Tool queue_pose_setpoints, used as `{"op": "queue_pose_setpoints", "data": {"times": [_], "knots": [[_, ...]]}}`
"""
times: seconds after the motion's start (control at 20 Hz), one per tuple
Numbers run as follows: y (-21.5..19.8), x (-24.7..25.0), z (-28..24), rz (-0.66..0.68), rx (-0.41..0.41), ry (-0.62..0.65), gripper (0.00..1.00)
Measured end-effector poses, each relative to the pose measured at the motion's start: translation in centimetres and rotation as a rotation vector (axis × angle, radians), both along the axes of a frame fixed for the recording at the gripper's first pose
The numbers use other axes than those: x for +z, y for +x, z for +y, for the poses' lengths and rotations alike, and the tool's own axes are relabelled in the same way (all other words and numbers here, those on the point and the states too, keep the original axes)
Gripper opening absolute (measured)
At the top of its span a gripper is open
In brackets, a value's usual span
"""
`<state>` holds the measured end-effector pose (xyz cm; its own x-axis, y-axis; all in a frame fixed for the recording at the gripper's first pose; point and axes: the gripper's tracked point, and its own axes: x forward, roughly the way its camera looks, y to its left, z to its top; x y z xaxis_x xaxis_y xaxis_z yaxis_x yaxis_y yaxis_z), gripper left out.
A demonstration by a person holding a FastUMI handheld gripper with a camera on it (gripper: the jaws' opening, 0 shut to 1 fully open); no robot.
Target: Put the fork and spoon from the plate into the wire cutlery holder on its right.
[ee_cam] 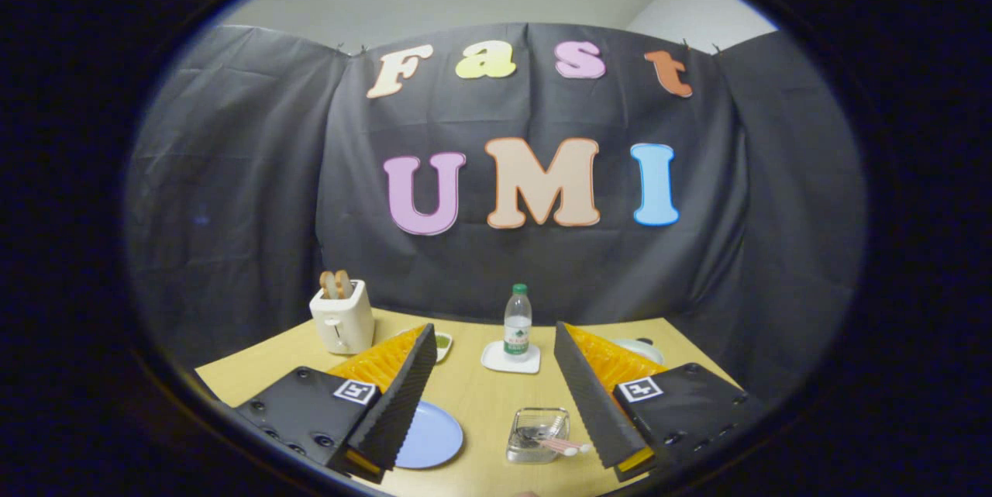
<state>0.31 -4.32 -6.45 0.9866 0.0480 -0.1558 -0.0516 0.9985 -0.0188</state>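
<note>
The wire cutlery holder stands on the table between the two fingers, nearer to the right one, and pale pink handles stick out of it toward about 4 o'clock, so I judge that at least one piece of cutlery is already inside; whether both the fork and the spoon are there I cannot tell, because the pieces are small and overlap. At 9 o'clock from the holder lies the blue plate, partly hidden behind the left finger, and its visible part looks bare. The gripper is wide open and holds nothing; it hovers above the table, apart from both plate and holder. So the task seems near its end, or at the release step. The next move calls for checking the hidden part of the plate: if a piece is left, the fingers must go down over its handle and close on it; if not, the gripper only needs to draw back. Further off, at 12 o'clock from the holder, a water bottle stands on a white coaster, and a toaster with bread is at 10 o'clock.
</note>
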Motion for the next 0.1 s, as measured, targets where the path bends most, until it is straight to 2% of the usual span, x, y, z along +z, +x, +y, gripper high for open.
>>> {"op": "queue_pose_setpoints", "data": {"times": [0.1], "knots": [[-0.54,1.04,0.69,-0.054,-0.011,-0.01,0.96]]}}
